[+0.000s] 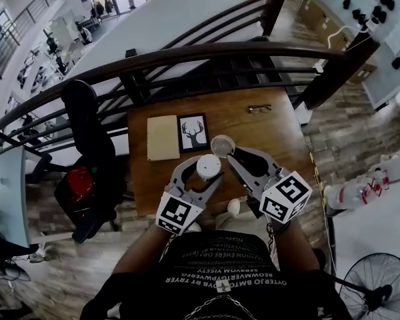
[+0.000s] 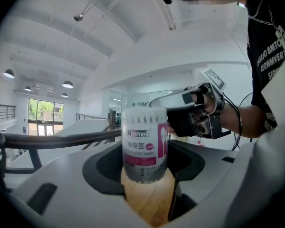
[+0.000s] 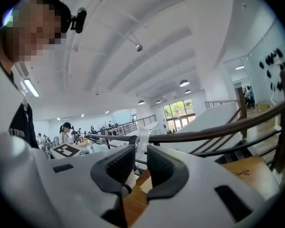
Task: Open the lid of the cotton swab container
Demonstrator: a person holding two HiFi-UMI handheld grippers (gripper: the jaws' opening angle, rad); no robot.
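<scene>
The cotton swab container (image 1: 209, 167) is a clear tub with a pink label (image 2: 144, 144). It is held above the wooden table (image 1: 253, 135), with my left gripper (image 1: 203, 173) shut on its sides (image 2: 145, 174). Its round whitish lid (image 1: 222, 145) is lifted off the tub's top and sits just beyond its far rim. My right gripper (image 1: 227, 153) is shut on the lid. In the right gripper view the lid (image 3: 141, 144) shows edge-on between the ribbed pads (image 3: 119, 164). Whether the lid still hangs on a hinge I cannot tell.
On the table lie a beige notebook (image 1: 163, 137), a framed deer picture (image 1: 193, 133) and a pair of glasses (image 1: 259, 109). A dark railing (image 1: 187, 55) runs behind the table. A black chair (image 1: 87, 125) stands at the left and a fan (image 1: 380, 285) at the lower right.
</scene>
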